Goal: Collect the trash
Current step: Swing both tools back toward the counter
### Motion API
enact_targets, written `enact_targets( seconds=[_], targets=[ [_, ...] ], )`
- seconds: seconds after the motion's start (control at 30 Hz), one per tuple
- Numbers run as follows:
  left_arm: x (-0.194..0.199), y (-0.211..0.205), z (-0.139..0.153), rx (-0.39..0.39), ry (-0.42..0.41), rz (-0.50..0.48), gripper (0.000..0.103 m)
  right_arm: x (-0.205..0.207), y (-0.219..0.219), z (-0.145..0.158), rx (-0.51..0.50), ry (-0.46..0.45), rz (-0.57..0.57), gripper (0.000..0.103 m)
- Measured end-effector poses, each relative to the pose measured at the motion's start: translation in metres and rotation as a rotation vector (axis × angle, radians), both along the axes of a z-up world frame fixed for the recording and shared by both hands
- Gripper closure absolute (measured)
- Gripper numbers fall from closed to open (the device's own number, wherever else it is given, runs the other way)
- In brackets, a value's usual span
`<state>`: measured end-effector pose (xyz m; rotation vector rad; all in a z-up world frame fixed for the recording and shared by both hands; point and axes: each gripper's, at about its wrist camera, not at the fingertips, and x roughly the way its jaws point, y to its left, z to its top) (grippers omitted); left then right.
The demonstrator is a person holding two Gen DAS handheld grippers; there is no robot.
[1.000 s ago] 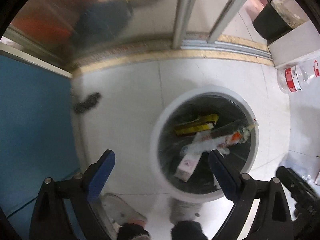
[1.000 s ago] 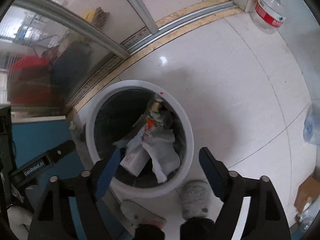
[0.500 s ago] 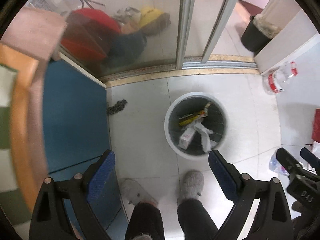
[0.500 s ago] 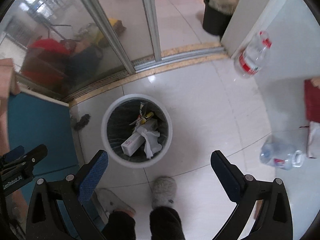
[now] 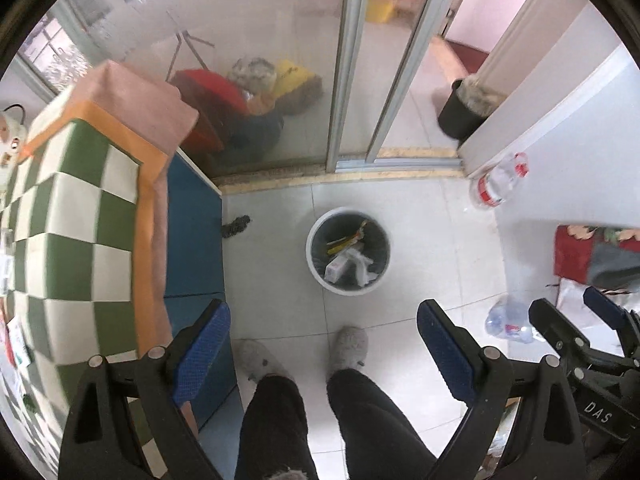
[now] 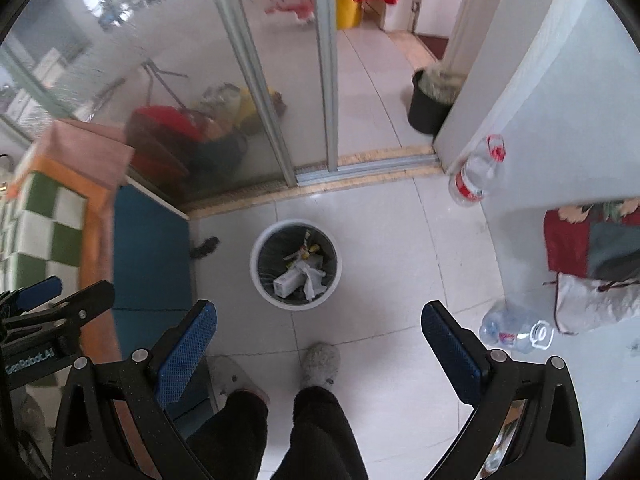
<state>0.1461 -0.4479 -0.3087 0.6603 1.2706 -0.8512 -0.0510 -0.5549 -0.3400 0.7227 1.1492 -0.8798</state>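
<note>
- Hovering high over white tile floor (image 6: 384,216), left gripper (image 5: 324,336) spread wide, nothing between its pads
- right gripper (image 6: 320,336) also spread wide, holding nothing
- white trash bin (image 6: 258,276) at 12 o'clock from both grippers, holds carton (image 6: 286,283), crumpled tissue (image 6: 314,282), wrappers
- clear bottle (image 6: 516,330) lies on floor at 3 o'clock of bin; red-label bottle (image 6: 476,174) stands by wall at 1 o'clock
- checkered tablecloth (image 5: 68,216) at 9 o'clock

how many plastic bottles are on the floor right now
2. One upright bottle with a red label stands against the white wall near the sliding door track. One clear bottle lies on its side, right of the trash bin. Others may be hidden.
</note>
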Motion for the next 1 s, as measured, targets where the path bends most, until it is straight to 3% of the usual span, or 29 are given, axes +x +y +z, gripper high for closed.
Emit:
enact_targets(
  seconds=[0.17, 0.33, 0.5, 0.7, 0.77, 0.9, 1.0],
  targets=[
    [0.004, 0.014, 0.044, -0.052, -0.018, 0.003, 0.007, -0.005, 0.015, 0.060, -0.030, -0.033, 0.028, 0.000],
    [0.018, 0.029, 0.077, -0.105, -0.037, 0.042, 0.007, 0.001, 0.027, 0.094, -0.031, -0.069, 0.035, 0.000],
    [0.049, 0.048, 0.115, -0.158, -0.163, 0.121, 0.007, 0.028, 0.034, 0.115, 0.007, -0.169, 0.063, 0.000],
    [0.132, 0.120, 0.148, -0.221, -0.270, 0.350, 0.007, 0.123, 0.063, 0.141, 0.012, -0.228, 0.208, 0.000],
    [0.163, 0.155, 0.150, -0.213, -0.265, 0.427, 0.000, 0.165, 0.080, 0.145, 0.023, -0.239, 0.286, 0.000],
    [0.217, 0.246, 0.143, -0.138, -0.287, 0.616, 0.000, 0.252, 0.128, 0.142, 0.065, -0.241, 0.450, 0.000],
    [0.247, 0.329, 0.123, -0.017, -0.316, 0.765, 0.000, 0.314, 0.175, 0.130, 0.108, -0.219, 0.587, 0.000]
  ],
)
